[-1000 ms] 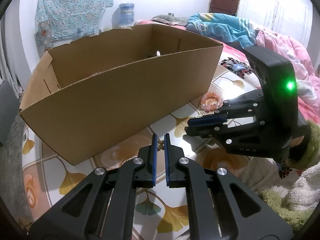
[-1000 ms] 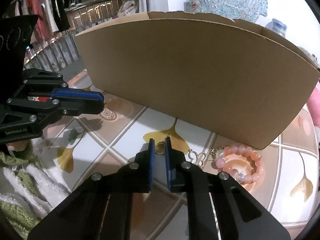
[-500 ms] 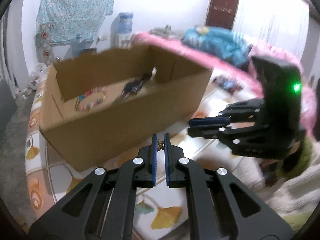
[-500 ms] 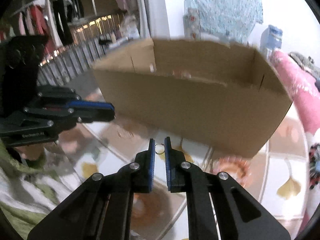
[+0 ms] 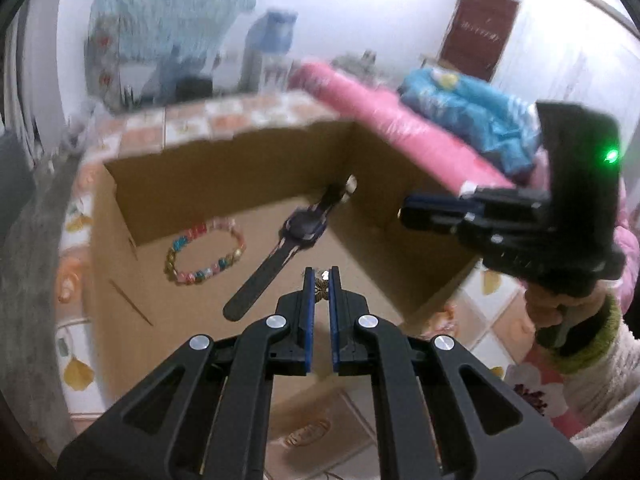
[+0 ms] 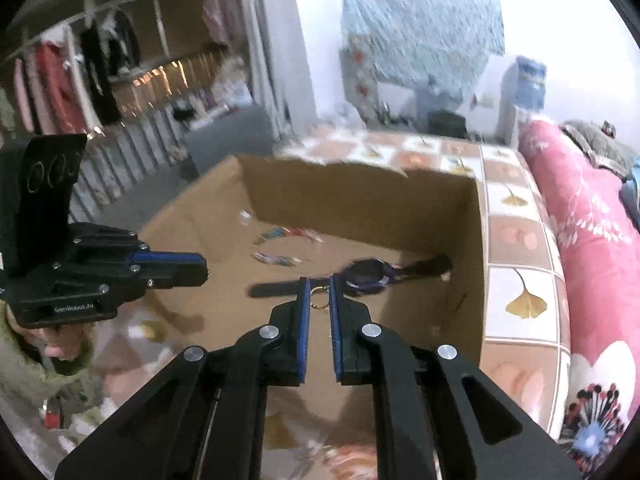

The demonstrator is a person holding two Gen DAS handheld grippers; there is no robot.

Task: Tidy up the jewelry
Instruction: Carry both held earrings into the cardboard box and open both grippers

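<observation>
Pinching a brass charm [image 5: 321, 289], the left tool [image 5: 321, 280] hangs over the box [image 5: 224, 184] holding a watch [image 5: 302, 229].

- White walls [image 5: 360, 8] close the room, brightly lit.
- A pale blue patterned cloth [image 6: 420, 28] hangs on the far wall.
- A dark red door [image 5: 478, 32] stands at the far right.
- A water dispenser [image 5: 270, 40] stands beyond the far edge of the leaf-patterned tabletop [image 6: 516, 232].
- A clothes rail [image 6: 80, 68] with hanging garments runs along the left.
- Pink bedding [image 6: 592, 220] lies along the right edge.
</observation>
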